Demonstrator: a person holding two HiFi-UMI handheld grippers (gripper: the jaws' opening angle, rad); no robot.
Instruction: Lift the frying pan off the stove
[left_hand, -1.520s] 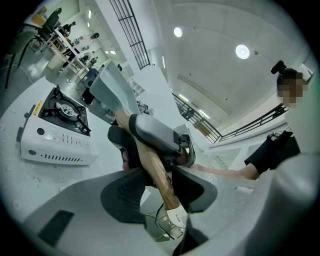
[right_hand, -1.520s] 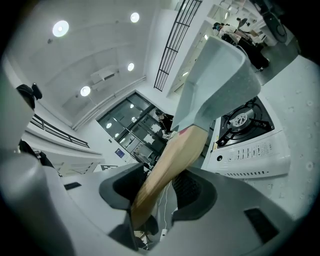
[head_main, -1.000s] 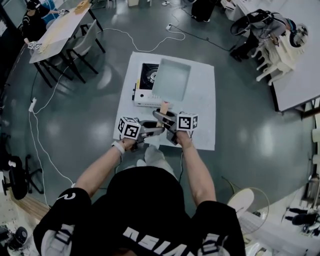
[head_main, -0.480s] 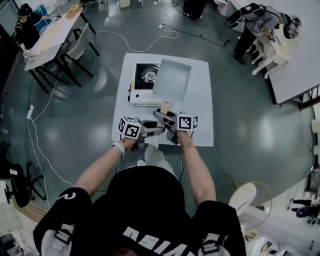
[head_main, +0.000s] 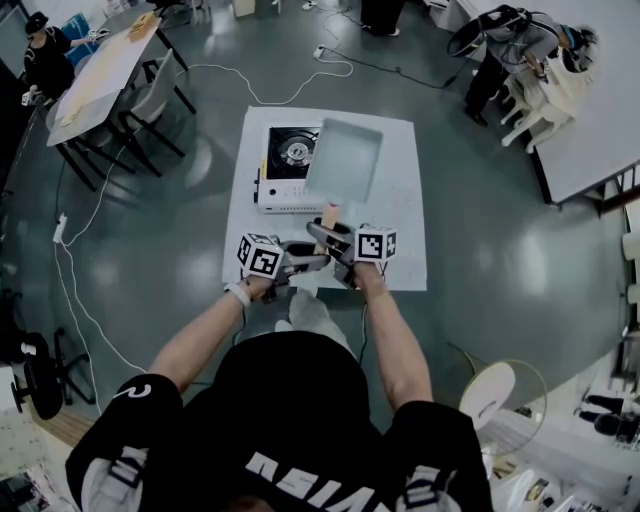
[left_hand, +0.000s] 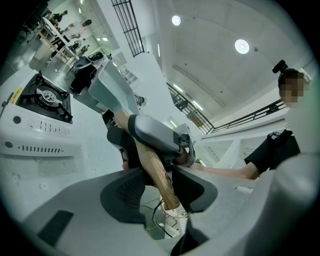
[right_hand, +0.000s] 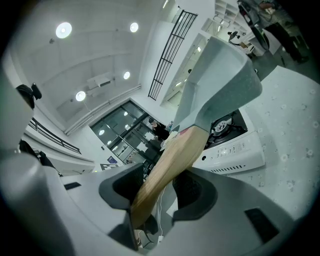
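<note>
A square grey frying pan (head_main: 344, 158) with a wooden handle (head_main: 328, 216) hangs tilted in the air over the right part of the white portable stove (head_main: 276, 192). Both grippers hold the handle. My left gripper (head_main: 306, 262) is shut on its near end, and the wood (left_hand: 159, 174) runs between the dark pads. My right gripper (head_main: 330, 240) is shut on the handle (right_hand: 167, 165) a little closer to the pan (right_hand: 218, 82). The stove's burner (right_hand: 223, 125) shows uncovered below the pan. In the left gripper view the right gripper (left_hand: 159, 139) wraps the handle above my jaws.
The stove stands on a white mat (head_main: 400, 220) laid on the grey floor. A white cable (head_main: 290, 98) curls on the floor behind the mat. A table with chairs (head_main: 110, 70) stands at far left, with a person at its far end, and white tables (head_main: 600, 120) at right.
The pan stays gripped by both grippers in the same pose. The floor and stove shift slightly in the head view.
</note>
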